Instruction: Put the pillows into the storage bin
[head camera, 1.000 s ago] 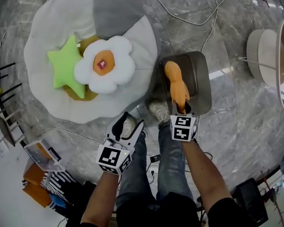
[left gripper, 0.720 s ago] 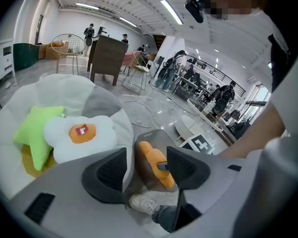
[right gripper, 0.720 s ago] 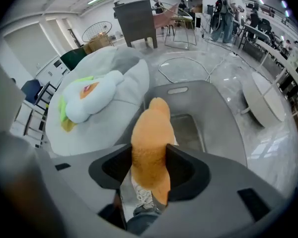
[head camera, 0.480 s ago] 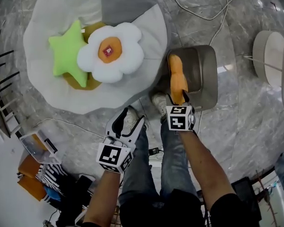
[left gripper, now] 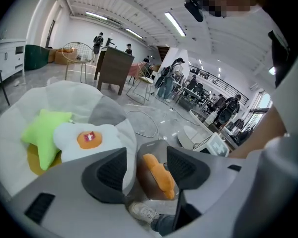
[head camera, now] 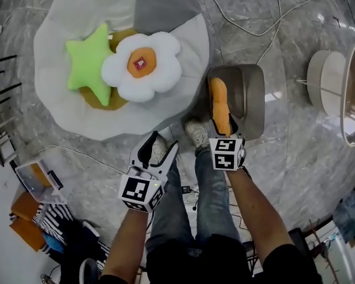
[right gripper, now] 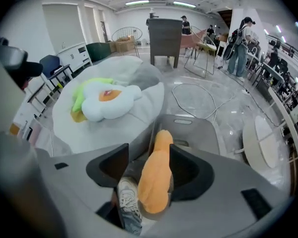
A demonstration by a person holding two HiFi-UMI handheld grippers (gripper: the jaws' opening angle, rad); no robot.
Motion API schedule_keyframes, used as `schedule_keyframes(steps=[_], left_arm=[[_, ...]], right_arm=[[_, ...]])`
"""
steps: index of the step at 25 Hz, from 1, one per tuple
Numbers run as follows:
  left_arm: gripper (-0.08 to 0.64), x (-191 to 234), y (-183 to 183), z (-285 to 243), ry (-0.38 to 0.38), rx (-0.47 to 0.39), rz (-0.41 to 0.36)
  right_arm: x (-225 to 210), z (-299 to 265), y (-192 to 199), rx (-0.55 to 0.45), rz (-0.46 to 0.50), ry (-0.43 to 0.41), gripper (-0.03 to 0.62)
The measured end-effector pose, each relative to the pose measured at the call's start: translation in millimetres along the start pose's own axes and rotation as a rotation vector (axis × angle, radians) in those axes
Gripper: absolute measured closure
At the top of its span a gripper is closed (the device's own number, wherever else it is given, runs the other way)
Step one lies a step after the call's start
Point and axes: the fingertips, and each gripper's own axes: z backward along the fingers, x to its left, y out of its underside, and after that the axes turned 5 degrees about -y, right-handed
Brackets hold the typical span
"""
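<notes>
two released grippers: left gripper (head camera: 158, 154) empty; right gripper (right gripper: 149, 168), jaws just closing slightly, flanks the orange pillow (head camera: 219, 102), hiding its end.

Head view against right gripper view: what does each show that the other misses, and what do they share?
Only the head view: the left tool, open and empty, the person's forearms and a black-and-white striped item on the floor. Only the right gripper view: a dark cabinet, people standing and ceiling lights. Both: the long orange pillow in the grey storage bin, the white flower-shaped pillow with an orange centre, the green star-shaped pillow and the white round floor cushion beneath them.
</notes>
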Motion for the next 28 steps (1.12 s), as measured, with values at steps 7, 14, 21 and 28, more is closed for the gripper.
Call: schedule_keyframes(steps=[7,14,21,28], left_arm=[[0.296,19.0,-38.4,24.6,-0.063,-0.084,-0.027],[0.296,45.8,-100.1,70.9,-0.126,-0.215,-0.051],[0.295,88.4,-116.6,129.4,-0.217,-0.286,-0.033],[0.295,117.4,-99.7,190.4,-0.294,-0.283,0.012]], right_arm=[[16.2,73.1,-66.6,-0.19,0.029,-0.017,0.368],[44.6,142.6,-153.1,-0.398,0.093,-0.036,0.377],[87.1,183.3,-211.7,-0.521,0.241,-0.06,0.377],[149.1,177.8,-221.5,-0.488,0.394,-0.134,0.373]])
